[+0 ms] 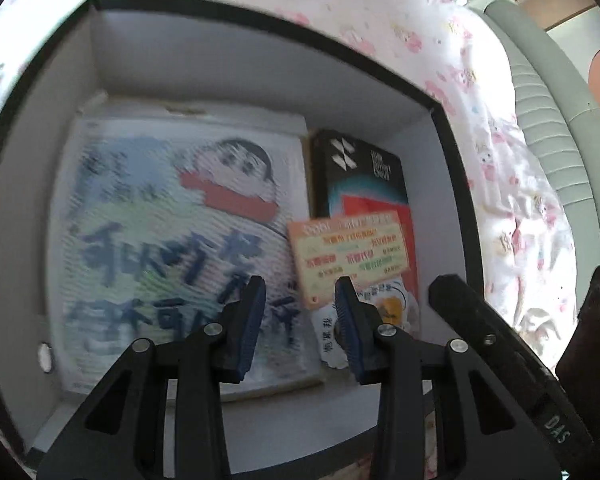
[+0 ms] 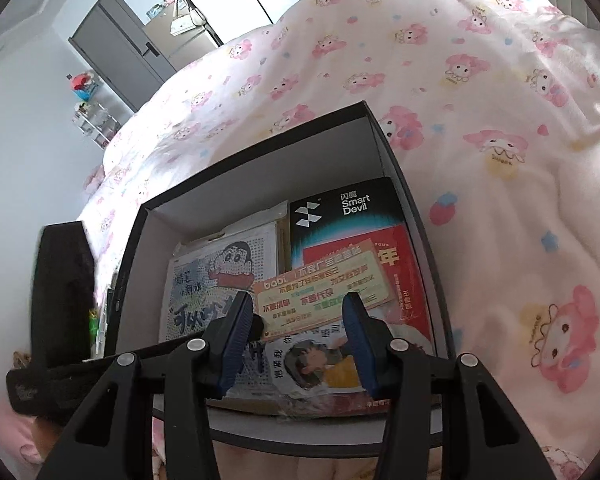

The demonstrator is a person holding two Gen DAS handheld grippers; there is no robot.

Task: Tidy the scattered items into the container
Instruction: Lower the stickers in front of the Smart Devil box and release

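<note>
- The container point(image 2: 384, 152) is a black-rimmed box with pale inner walls, sitting on a bed under a pink cartoon-print blanket point(image 2: 480, 100). In the right wrist view it fills the lower middle of the frame.
- Inside on the left, lying flat, there's a cartoon boy print point(image 1: 172, 240) in a clear sleeve, pretty blurry in the left wrist view.
- To its right is a black Smart Devil box point(image 2: 340, 208) with a red panel, also flat on the box floor.
- An orange sticker card point(image 2: 324, 292) lies across the top of both, slightly tilted, and a sticker sheet point(image 2: 320, 364) with a cartoon figure sits below it, toward the near wall.
- Left gripper point(image 1: 300, 320) hangs over the box at the bottom centre of its frame, jaws spread, nothing between them.
- Right gripper point(image 2: 296, 340) is the same: jaws spread and empty, hovering over the near edge of the box.
- Grey door point(image 2: 116, 52) in the upper left of the right wrist view.
</note>
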